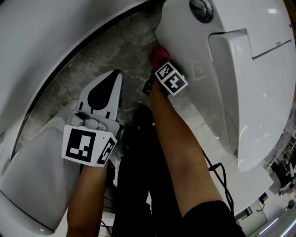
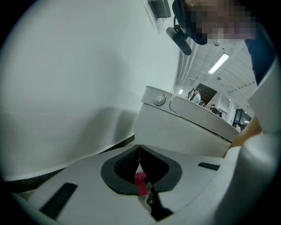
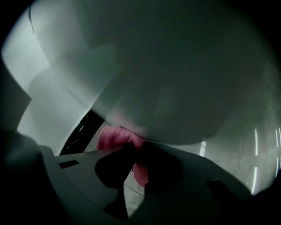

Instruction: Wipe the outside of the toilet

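The white toilet fills the upper right of the head view, with its flush button at the top. My right gripper is shut on a pink cloth and presses it against the toilet's lower side wall, near the floor. In the right gripper view the cloth bunches between the dark jaws under the curved toilet body. My left gripper hangs over the floor to the left, jaws shut with nothing in them. Its own view shows the toilet ahead and the cloth far behind the gap.
Grey marble floor lies between the toilet and a large curved white fixture at upper left. Another white fixture sits at lower left. A black cable hangs by my right arm. The person's dark-clad legs are below centre.
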